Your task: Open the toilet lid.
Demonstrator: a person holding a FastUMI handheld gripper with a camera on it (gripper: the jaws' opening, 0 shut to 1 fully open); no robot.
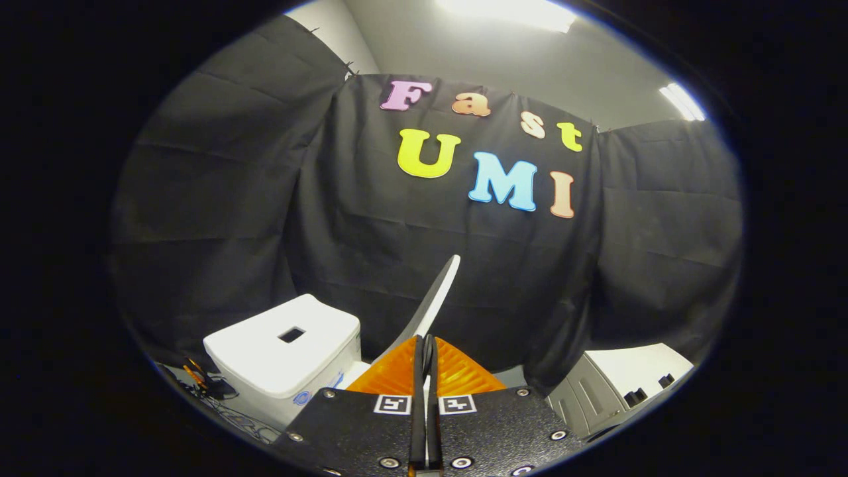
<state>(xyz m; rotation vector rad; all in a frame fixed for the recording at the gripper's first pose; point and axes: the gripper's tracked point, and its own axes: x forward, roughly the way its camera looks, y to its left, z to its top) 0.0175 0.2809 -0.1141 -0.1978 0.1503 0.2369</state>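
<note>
Currently your gripper (pixel 424 354) has both orange fingers pinched on the toilet lid (pixel 434 298), which stands raised edge-on, rising beyond the fingertips beside the white tank (pixel 278 351). Judged step: final lift. Next, tip it toward the tank, then release.

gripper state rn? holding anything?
Gripper: closed, jaws pinching the edge of the raised toilet lid, with the tank just beside it.
</note>
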